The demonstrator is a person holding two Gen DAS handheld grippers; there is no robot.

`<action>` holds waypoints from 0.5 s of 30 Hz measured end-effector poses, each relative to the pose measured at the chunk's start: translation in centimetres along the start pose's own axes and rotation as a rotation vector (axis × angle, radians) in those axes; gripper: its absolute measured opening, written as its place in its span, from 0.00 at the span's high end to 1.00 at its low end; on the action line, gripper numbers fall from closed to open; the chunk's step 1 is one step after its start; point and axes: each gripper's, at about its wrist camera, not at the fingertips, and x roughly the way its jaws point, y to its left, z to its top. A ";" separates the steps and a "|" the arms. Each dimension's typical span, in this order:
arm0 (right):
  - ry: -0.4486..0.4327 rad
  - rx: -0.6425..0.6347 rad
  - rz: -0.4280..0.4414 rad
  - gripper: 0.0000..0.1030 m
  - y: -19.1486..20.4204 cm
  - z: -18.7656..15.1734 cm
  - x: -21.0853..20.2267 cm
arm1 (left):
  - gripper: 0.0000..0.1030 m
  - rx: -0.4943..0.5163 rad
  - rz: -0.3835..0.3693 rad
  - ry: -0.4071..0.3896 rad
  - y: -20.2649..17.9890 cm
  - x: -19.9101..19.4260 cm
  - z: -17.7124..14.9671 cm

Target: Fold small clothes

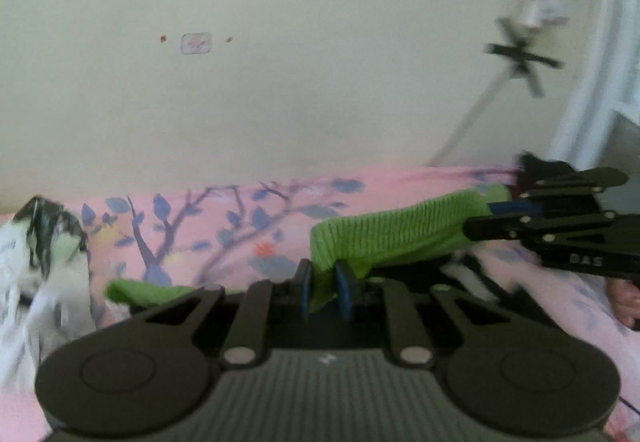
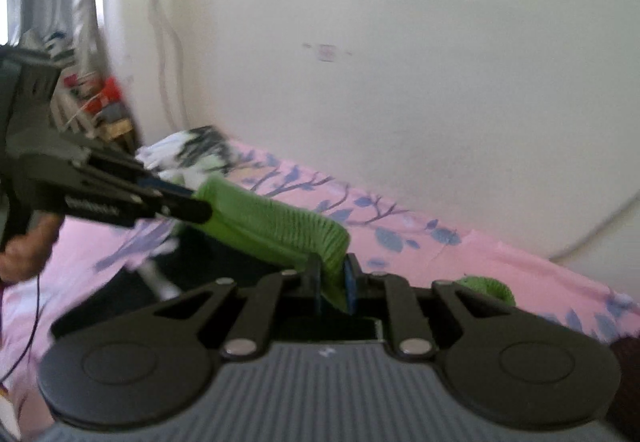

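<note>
The left gripper (image 1: 324, 292) is clamped on one end of a green ribbed sock (image 1: 400, 234), the knit pinched flat between its blue pads (image 1: 343, 292). The right gripper (image 2: 334, 288) is clamped on the other end of the same sock, cloth visibly caught between its pads too. Each gripper shows in the other's view, reaching in from the side with the sock's far end in its tips. The sock hangs stretched between the two, lifted clear of the pink flowered bedsheet (image 1: 208, 226) rather than lying on it.

A second green piece (image 1: 140, 292) lies on the sheet just beside the left gripper; it looks like the matching sock, though blur makes that a guess. A crumpled black-and-white garment (image 1: 44, 242) sits further off, towards the edge of the bed near the wall (image 1: 280, 81).

As for progress, the task seems to be at an early stage: the sock is held out at both ends, which suits straightening before a fold, but no fold shows yet. The other green piece and the black-and-white garment appear unfolded and still to be done.
</note>
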 end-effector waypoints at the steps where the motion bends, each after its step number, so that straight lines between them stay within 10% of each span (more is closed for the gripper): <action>1: -0.005 -0.009 -0.002 0.90 0.8 -1.1 -1.3 | 0.87 0.006 -0.008 -0.007 -0.9 -1.5 -1.5; 15: -0.013 -0.085 -0.130 0.87 8.8 -16.0 -6.4 | 0.78 -0.052 -0.014 0.089 -5.1 -4.0 -14.7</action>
